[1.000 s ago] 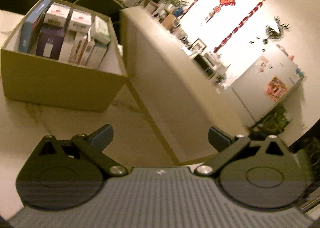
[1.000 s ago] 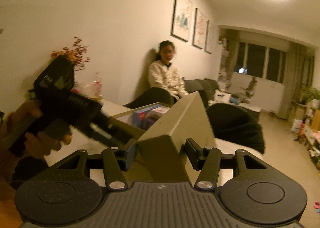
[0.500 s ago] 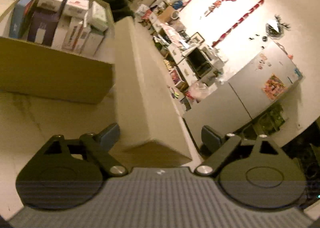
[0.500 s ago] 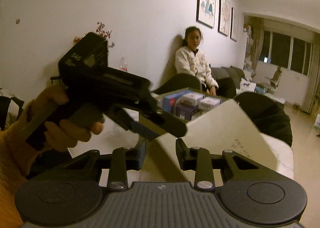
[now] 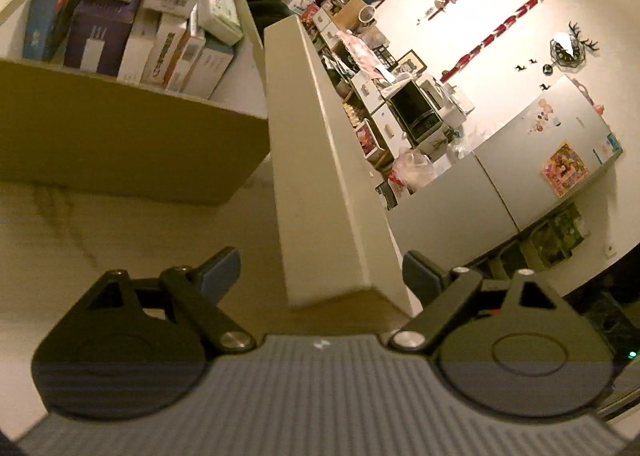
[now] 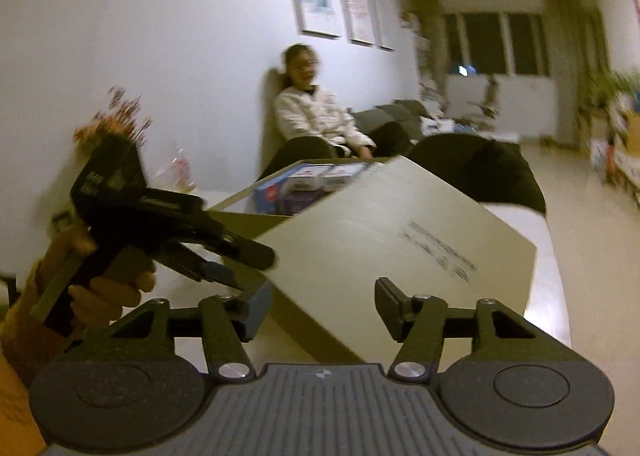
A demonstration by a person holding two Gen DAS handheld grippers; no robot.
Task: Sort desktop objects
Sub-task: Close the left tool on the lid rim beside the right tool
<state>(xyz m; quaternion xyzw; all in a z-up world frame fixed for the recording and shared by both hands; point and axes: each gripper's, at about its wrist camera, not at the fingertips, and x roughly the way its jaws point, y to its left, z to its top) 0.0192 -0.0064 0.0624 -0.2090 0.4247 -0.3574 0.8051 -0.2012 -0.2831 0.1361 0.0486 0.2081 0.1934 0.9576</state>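
Both wrist cameras look closely along their fingers, sharing the beige box (image 5: 320, 159) and carton (image 6: 240, 211).

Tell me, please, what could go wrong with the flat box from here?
1. The flat box stands tilted between the open left gripper and right gripper; ungripped, it may topple onto the table.
2. The carton beside it looks packed with small boxes, so fitting it in may jam.

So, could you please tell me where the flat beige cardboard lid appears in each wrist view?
Left wrist: the flat beige cardboard lid stands on edge at centre, between the open left tongs.
Right wrist: it slopes across centre-right.
Shared landmark: the brown cardboard box of packages behind it.
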